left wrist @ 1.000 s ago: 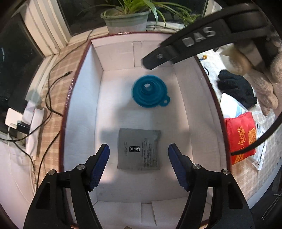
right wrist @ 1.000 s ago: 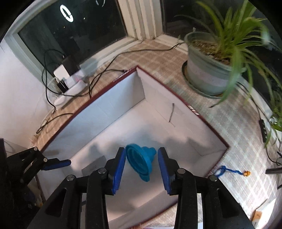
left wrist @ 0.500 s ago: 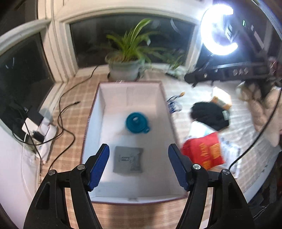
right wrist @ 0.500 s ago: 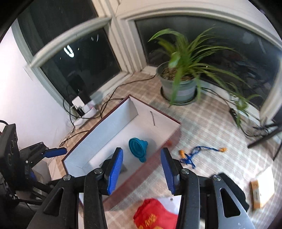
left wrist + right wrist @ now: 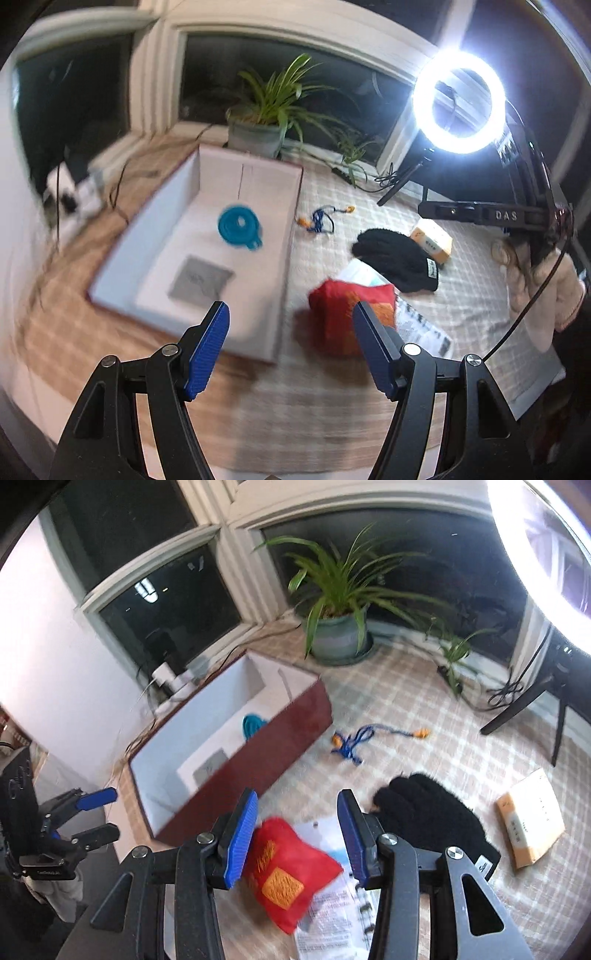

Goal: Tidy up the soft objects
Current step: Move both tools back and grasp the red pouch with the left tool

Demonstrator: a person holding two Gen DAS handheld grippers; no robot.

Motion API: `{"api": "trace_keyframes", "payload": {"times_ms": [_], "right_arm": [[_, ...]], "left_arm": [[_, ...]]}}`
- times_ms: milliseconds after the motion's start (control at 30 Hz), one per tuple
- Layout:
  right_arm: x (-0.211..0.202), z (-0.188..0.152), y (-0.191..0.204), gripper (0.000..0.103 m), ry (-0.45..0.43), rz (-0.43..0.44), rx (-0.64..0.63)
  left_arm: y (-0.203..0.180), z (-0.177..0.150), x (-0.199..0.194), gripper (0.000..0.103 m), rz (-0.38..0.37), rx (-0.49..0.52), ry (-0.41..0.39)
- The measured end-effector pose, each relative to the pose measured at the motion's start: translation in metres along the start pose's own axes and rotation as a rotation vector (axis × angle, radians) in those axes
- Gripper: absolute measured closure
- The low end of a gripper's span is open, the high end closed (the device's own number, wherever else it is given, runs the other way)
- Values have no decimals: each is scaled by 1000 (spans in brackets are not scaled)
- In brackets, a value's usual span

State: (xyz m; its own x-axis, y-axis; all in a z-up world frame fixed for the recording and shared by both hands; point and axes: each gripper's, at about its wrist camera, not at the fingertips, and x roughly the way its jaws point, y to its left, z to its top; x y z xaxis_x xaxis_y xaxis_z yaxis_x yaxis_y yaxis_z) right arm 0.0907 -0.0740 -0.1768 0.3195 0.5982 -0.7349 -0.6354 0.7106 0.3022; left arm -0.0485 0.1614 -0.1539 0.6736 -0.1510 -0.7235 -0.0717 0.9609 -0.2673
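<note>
The red pouch lies on the checked surface beside the box, its near corner hidden behind the right gripper, whose fingers hang spread and empty above it. Motion blur smears the funnel and grey packet inside the box. The left gripper hovers high, fingers spread, holding nothing.

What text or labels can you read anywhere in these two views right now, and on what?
"DAS": on the black bar of the rig at right, left wrist view.
Red pouch: yellow characters, too blurred to read.
Orange box: small print, unreadable.
Black glove: white tag, unreadable.
Grey packet in the box: dark mark, blurred.
Printed leaflet: too small.
</note>
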Motion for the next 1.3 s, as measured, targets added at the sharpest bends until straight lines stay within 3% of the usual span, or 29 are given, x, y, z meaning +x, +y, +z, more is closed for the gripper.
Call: {"api": "trace_keyframes", "payload": {"times_ms": [167, 267, 433, 600, 800, 1033, 1300], "right_arm": [[6, -11, 0, 59, 43, 52, -117], [15, -15, 3, 51, 82, 89, -169], [42, -16, 6, 51, 191, 135, -231], [72, -17, 6, 51, 296, 167, -243], [107, -21, 10, 51, 394, 174, -260], [132, -28, 7, 51, 465, 170, -238], [137, -41, 11, 52, 491, 187, -232]], "left_arm": [[-25, -36, 16, 34, 5, -135, 12], [-40, -55, 30, 34, -1, -215, 18], [-59, -76, 54, 34, -10, -348, 13], [-65, -90, 71, 34, 15, -465, 8], [-54, -97, 100, 34, -45, -591, 65], [-48, -97, 118, 34, -62, -627, 73], [-56, -86, 135, 36, -55, -600, 64]]}}
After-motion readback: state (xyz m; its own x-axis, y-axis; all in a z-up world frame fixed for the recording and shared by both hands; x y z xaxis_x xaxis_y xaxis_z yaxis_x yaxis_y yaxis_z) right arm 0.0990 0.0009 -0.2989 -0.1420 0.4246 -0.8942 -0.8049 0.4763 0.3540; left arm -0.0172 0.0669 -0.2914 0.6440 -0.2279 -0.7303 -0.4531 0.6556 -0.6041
